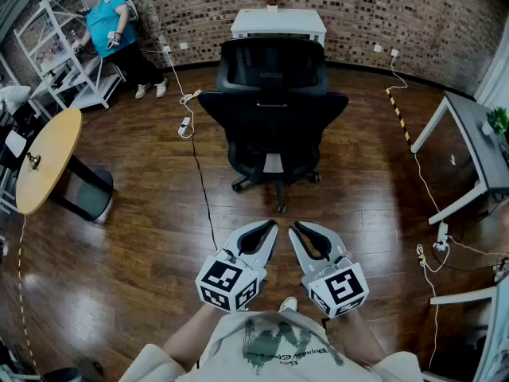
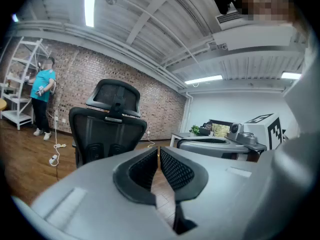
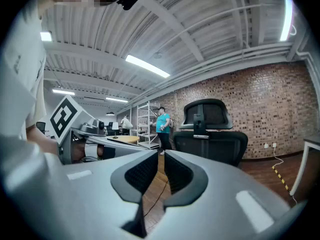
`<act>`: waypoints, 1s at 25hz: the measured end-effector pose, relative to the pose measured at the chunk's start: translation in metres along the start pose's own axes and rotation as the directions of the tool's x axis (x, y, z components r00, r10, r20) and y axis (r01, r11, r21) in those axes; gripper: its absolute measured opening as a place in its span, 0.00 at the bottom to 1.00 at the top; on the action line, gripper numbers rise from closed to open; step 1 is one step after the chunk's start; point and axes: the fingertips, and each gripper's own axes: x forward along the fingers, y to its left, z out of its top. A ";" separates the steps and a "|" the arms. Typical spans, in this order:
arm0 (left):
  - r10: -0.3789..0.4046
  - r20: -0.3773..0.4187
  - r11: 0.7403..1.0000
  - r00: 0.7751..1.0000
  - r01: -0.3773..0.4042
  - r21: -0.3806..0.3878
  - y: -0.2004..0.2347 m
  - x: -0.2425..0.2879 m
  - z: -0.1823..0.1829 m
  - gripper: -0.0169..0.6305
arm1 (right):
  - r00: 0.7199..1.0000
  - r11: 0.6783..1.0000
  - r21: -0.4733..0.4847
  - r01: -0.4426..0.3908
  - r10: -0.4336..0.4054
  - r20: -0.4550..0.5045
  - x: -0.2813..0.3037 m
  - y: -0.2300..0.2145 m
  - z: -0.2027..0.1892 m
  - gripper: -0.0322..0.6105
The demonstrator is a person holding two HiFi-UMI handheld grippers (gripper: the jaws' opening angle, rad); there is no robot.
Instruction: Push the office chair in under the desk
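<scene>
Facing the white desk (image 1: 278,24), the office chair (image 1: 273,102) stands before it, not yet under. The left gripper (image 1: 271,228) and right gripper (image 1: 295,229), short of the chair, are closed and empty, likely because pushing needs no grasp.

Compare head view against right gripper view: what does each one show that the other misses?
Head view only: the white desk against the brick wall beyond the office chair, and the chair's wheeled base.
Right gripper view only: the ceiling and its strip lights.
Both: the office chair seen from its back, the brick wall, the person in a teal shirt by the white shelves, and the left gripper and right gripper, both shut, empty and apart from the chair.
</scene>
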 end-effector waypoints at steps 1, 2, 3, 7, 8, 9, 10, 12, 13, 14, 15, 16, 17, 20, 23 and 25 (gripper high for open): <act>0.002 0.000 1.000 1.000 -0.002 0.011 -0.002 0.003 0.001 0.06 | 1.000 1.000 -0.010 -0.012 0.012 0.003 -0.001 -0.002 0.001 0.09; 0.003 0.000 1.000 1.000 -0.003 0.023 -0.005 0.006 0.001 0.06 | 1.000 1.000 -0.019 -0.024 0.024 0.005 -0.002 -0.004 0.002 0.09; 0.006 0.002 0.999 1.000 -0.006 0.035 -0.007 0.009 0.002 0.06 | 0.999 0.999 -0.029 -0.036 0.036 0.006 -0.003 -0.006 0.002 0.10; 0.020 0.024 0.997 1.000 -0.021 0.070 -0.010 0.018 0.012 0.06 | 0.997 0.995 -0.063 -0.078 0.079 0.012 -0.002 -0.012 0.007 0.11; 0.021 0.033 0.997 0.999 -0.023 0.072 -0.009 0.020 0.015 0.06 | 0.996 0.994 -0.070 -0.084 0.085 0.015 0.000 -0.013 0.008 0.11; 0.023 0.040 0.997 0.999 -0.025 0.075 -0.007 0.021 0.017 0.07 | 0.996 0.993 -0.077 -0.089 0.090 0.017 0.002 -0.014 0.010 0.11; 0.025 0.045 0.997 0.999 -0.028 0.077 -0.004 0.023 0.020 0.07 | 0.995 0.992 -0.085 -0.094 0.096 0.018 0.005 -0.015 0.011 0.12; 0.027 0.052 0.996 0.998 -0.031 0.081 0.003 0.027 0.025 0.08 | 0.994 0.990 -0.101 -0.101 0.103 0.021 0.011 -0.020 0.015 0.13; 0.027 0.054 0.996 0.998 -0.031 0.082 0.006 0.031 0.027 0.09 | 0.994 0.989 -0.109 -0.102 0.105 0.022 0.015 -0.024 0.016 0.13; 0.026 0.055 0.996 0.998 -0.031 0.084 0.011 0.034 0.029 0.10 | 0.994 0.988 -0.117 -0.102 0.105 0.023 0.019 -0.028 0.018 0.14; 0.025 0.055 0.996 0.998 -0.030 0.089 0.017 0.039 0.031 0.10 | 0.994 0.987 -0.125 -0.100 0.104 0.022 0.024 -0.034 0.020 0.15; 0.023 0.054 0.995 0.998 -0.029 0.096 0.023 0.044 0.034 0.12 | 0.995 0.986 -0.137 -0.097 0.101 0.023 0.031 -0.039 0.021 0.15; 0.020 0.053 0.994 0.998 -0.026 0.105 0.031 0.049 0.036 0.13 | 0.995 0.984 -0.152 -0.094 0.098 0.023 0.038 -0.046 0.024 0.16; 0.004 0.054 0.991 0.999 -0.011 0.137 0.059 0.070 0.047 0.18 | 0.997 0.977 -0.198 -0.078 0.082 0.014 0.064 -0.069 0.032 0.20; -0.011 0.053 0.983 0.999 0.001 0.183 0.093 0.087 0.061 0.23 | 0.999 0.970 -0.238 -0.051 0.051 -0.004 0.089 -0.095 0.038 0.21; 0.000 0.051 0.974 0.999 -0.012 0.227 0.122 0.097 0.072 0.26 | 1.000 0.964 -0.265 -0.028 0.027 -0.007 0.107 -0.113 0.042 0.22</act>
